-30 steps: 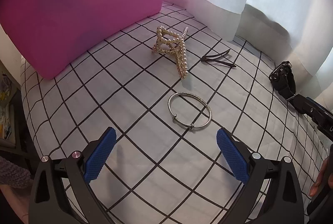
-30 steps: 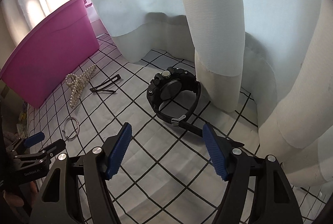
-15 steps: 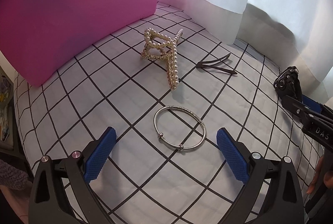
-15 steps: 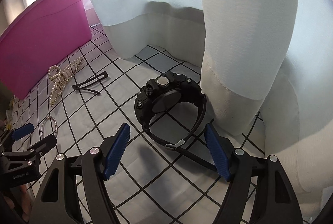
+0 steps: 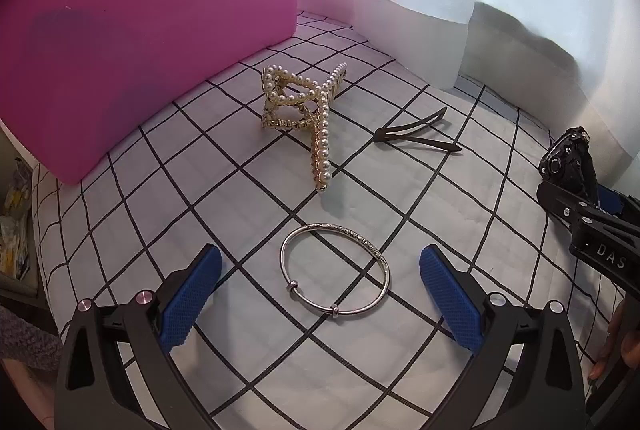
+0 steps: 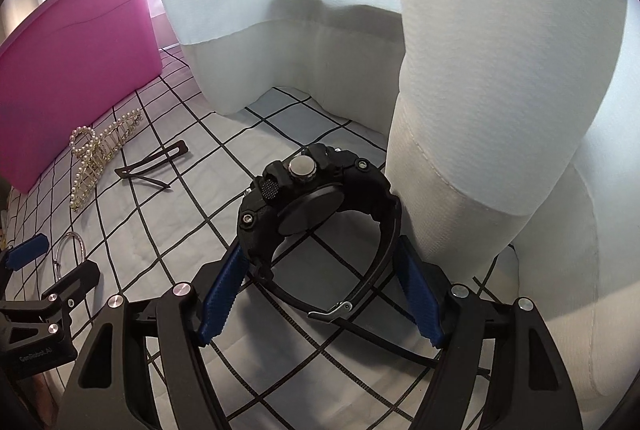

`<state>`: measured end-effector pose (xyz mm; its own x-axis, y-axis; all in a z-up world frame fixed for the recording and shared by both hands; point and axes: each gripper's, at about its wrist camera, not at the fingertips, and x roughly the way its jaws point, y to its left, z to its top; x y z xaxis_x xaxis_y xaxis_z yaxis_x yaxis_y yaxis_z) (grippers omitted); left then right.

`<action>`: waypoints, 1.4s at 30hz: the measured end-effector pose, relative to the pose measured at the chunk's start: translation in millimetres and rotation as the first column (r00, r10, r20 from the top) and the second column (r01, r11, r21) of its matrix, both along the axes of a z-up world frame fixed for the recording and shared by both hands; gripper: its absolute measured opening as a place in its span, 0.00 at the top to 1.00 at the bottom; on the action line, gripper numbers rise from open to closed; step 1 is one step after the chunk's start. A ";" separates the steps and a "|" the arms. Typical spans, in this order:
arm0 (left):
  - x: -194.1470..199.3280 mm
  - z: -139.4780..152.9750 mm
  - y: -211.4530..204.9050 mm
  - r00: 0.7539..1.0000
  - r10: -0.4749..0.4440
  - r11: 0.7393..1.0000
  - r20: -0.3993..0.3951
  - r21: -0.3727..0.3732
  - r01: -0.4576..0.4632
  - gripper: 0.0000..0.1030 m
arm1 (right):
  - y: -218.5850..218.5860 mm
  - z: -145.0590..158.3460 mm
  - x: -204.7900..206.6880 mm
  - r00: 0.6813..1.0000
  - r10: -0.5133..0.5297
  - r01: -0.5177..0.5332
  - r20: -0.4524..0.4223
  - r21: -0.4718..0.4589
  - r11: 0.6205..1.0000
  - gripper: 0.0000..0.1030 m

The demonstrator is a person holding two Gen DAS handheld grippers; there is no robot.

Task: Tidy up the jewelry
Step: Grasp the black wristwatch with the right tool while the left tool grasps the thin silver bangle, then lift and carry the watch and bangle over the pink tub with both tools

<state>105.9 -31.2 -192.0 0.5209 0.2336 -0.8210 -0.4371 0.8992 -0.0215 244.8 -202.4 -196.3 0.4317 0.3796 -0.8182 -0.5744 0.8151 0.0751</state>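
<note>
A silver bangle [image 5: 334, 270] lies flat on the checked cloth [image 5: 240, 214]. My left gripper [image 5: 320, 258] stands open just over it, one blue pad on each side, not touching. A black wristwatch [image 6: 316, 198] stands on its strap against the curtain. My right gripper [image 6: 320, 250] is open around it, its pads [image 6: 224, 286] close beside the case and strap; I see no squeeze. A pearl hair claw [image 5: 308, 118] and a black hair clip [image 5: 416, 138] lie farther back. The watch [image 5: 564, 160] also shows at the left wrist view's right edge.
A pink bin [image 5: 140, 30] stands at the back left, right behind the hair claw. White curtain folds [image 6: 480, 90] hang down to the cloth along the back and right, touching the watch. The cloth's left edge [image 5: 44, 214] drops off beside the bin.
Both grippers came forward and lower. The bangle, earlier ahead of the left pads, now lies between them. The watch, earlier ahead of the right pads, now stands between them.
</note>
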 end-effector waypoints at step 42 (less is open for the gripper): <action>-42.9 38.7 4.3 0.990 -0.078 0.997 0.119 -0.018 0.081 0.51 | -12.8 23.1 -60.4 1.000 0.029 -0.028 -0.012 0.073 0.997 0.40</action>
<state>63.0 -27.0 -153.3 0.6307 0.1700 -0.7571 -0.3577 0.9296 -0.0892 184.4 -215.2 -173.2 0.4098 0.4503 -0.7933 -0.5956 0.7908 0.1412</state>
